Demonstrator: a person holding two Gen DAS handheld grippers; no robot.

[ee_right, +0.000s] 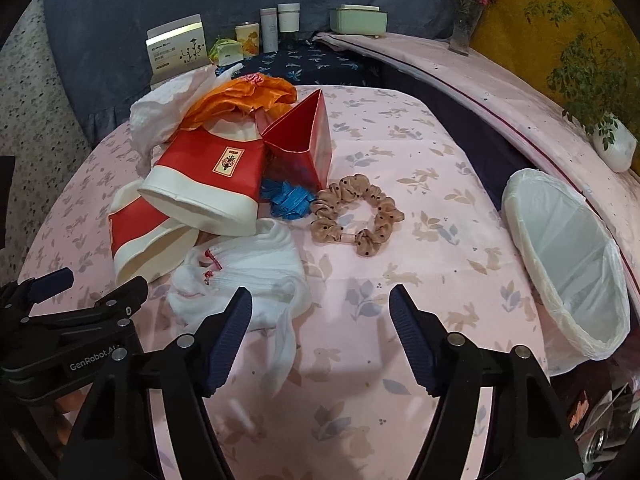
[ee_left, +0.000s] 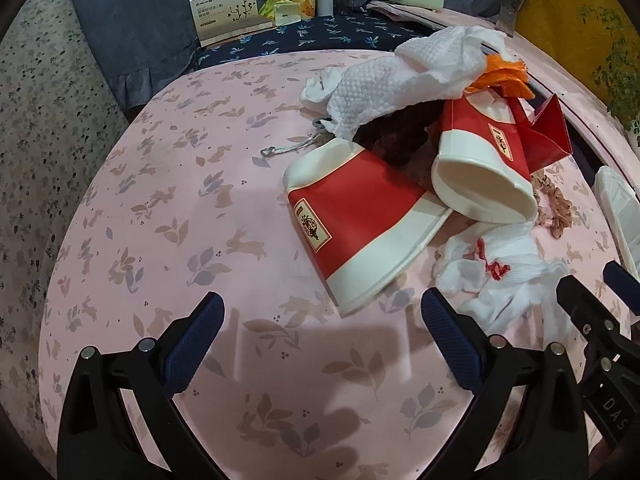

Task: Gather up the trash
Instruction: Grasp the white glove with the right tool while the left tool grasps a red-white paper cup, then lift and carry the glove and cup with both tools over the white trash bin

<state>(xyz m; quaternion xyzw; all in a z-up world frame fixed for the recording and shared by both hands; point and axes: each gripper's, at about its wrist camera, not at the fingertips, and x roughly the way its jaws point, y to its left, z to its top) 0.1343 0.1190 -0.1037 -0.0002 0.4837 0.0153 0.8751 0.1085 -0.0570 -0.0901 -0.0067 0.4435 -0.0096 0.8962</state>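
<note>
A pile of trash lies on the pink rabbit-print tablecloth (ee_left: 160, 216). Two red-and-white paper cups lie on their sides, the near cup (ee_left: 352, 224) (ee_right: 148, 240) and the far cup (ee_left: 480, 168) (ee_right: 208, 176). White paper towel (ee_left: 400, 76), orange wrapper (ee_right: 244, 96), a red triangular carton (ee_right: 308, 140), blue plastic scrap (ee_right: 290, 198) and white gloves (ee_right: 248, 272) (ee_left: 500, 276) lie around them. My left gripper (ee_left: 322, 328) is open and empty just short of the near cup. My right gripper (ee_right: 320, 320) is open and empty beside the gloves.
A bin with a white liner (ee_right: 568, 264) stands at the table's right edge. A tan dotted scrunchie (ee_right: 356, 216) lies mid-table. Boxes, tubes and a green case (ee_right: 360, 20) line the back. A flower vase (ee_right: 464, 28) and a potted plant (ee_right: 608, 140) stand on the right ledge.
</note>
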